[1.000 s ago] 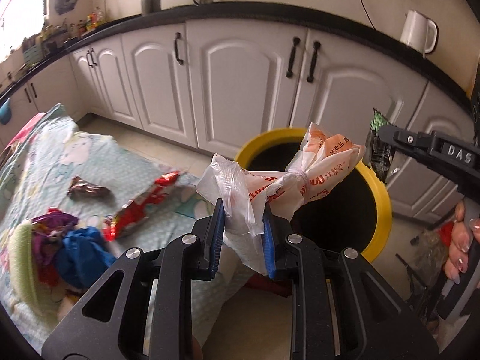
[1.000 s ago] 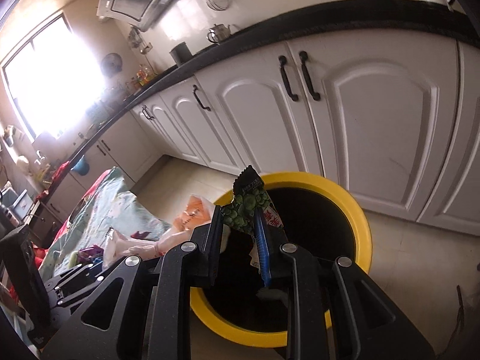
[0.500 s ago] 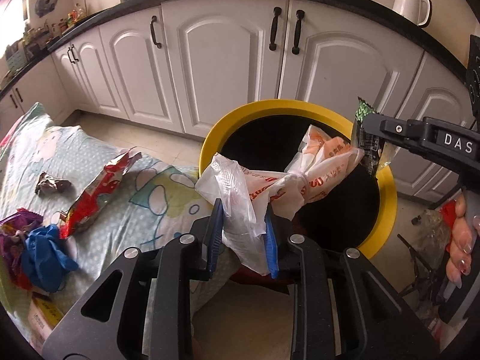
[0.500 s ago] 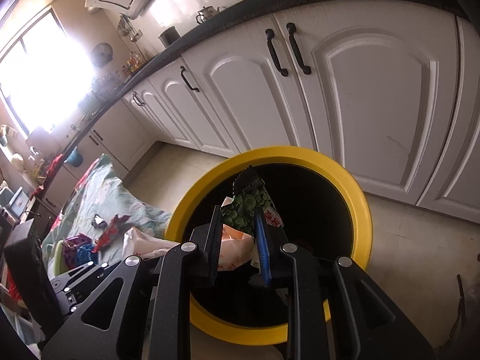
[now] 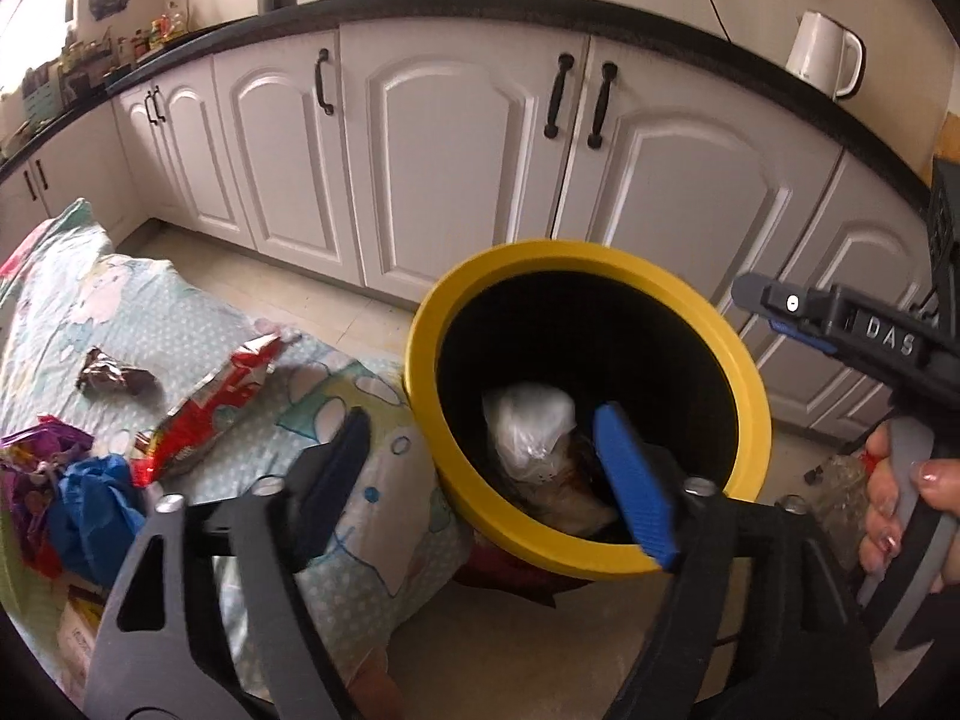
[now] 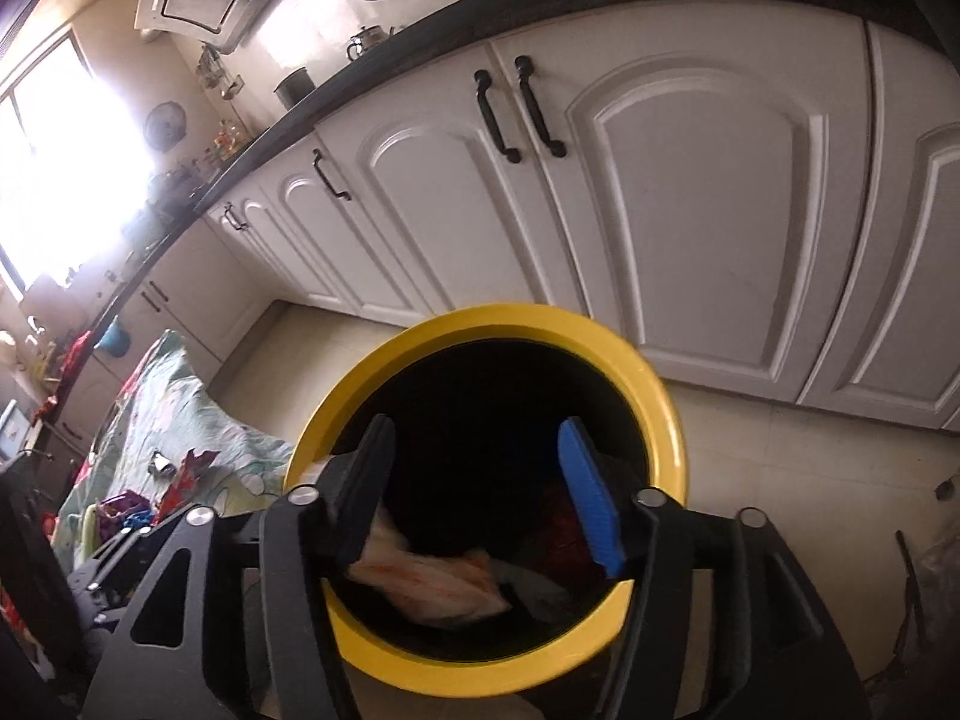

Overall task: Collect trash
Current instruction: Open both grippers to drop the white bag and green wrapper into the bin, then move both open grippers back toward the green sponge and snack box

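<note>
A black bin with a yellow rim [image 5: 744,384] stands on the floor by the cabinets; it also shows in the right wrist view [image 6: 666,414]. My left gripper [image 5: 486,468] is open and empty above the bin's near rim. A white plastic bag [image 5: 528,426] lies inside the bin; in the right wrist view [image 6: 432,588] it shows white and orange. My right gripper [image 6: 480,480] is open and empty over the bin mouth; it also appears at the right of the left wrist view [image 5: 780,312]. A red snack wrapper [image 5: 204,408] and a dark crumpled wrapper [image 5: 114,378] lie on the patterned cloth [image 5: 102,312].
White cabinets [image 5: 456,156] with black handles run behind the bin under a black counter with a white kettle [image 5: 825,60]. Blue and purple trash [image 5: 78,480] lies at the cloth's left edge. Pale tiled floor [image 6: 810,468] surrounds the bin.
Both grippers have opened. The white and orange bag dropped from my left gripper into the bin, and the green packet has left my right gripper.
</note>
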Motion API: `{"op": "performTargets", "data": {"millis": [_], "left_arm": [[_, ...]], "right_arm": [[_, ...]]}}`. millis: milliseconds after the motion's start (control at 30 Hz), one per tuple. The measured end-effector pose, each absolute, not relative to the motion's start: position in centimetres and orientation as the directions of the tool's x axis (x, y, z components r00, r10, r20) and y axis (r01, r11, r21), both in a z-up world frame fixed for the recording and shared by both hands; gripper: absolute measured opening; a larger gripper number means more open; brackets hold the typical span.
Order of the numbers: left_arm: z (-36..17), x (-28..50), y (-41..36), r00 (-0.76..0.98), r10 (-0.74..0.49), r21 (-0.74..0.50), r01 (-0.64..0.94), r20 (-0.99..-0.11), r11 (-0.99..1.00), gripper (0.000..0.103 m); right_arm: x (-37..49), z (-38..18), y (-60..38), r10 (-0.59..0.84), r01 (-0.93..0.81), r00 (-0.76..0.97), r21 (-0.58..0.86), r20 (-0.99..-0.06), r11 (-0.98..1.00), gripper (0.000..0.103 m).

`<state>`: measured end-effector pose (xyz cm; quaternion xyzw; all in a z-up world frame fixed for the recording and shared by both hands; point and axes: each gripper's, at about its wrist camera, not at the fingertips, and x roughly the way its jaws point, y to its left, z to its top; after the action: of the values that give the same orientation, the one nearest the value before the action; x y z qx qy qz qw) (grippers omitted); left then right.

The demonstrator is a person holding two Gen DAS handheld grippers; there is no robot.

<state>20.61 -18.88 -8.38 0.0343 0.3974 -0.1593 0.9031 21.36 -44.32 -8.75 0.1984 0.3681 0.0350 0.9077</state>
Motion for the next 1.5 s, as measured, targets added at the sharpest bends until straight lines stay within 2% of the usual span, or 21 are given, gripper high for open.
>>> {"op": "performTargets", "data": {"millis": [100, 233, 767, 1500], "left_arm": [[-7.5, 20.4, -17.9, 0.654, -0.261, -0.081, 0.292, -0.711, 0.953, 0.086], [-5.9, 19.8, -16.3, 0.691, -0.251, -0.093, 0.258, -0.678, 0.962, 0.092], [-0.8, 17.2, -8.9, 0.815, -0.137, -0.103, 0.096, -0.563, 0.990, 0.092], [0.5, 14.8, 3.8, 0.836, 0.027, -0.200, -0.162, -0.548, 0.966, 0.092]], "right_arm": [[21.3, -8.4, -44.0, 0.200, 0.080, 0.730, 0.372, -0.653, 0.925, 0.060], [20.8, -7.6, -43.4, 0.201, 0.065, 0.742, 0.368, -0.639, 0.928, 0.066], [18.7, -2.8, -37.1, 0.306, -0.110, 0.779, 0.362, -0.547, 0.926, 0.072], [16.7, -1.6, -27.0, 0.442, -0.324, 0.704, 0.302, -0.556, 0.896, 0.076]]}}
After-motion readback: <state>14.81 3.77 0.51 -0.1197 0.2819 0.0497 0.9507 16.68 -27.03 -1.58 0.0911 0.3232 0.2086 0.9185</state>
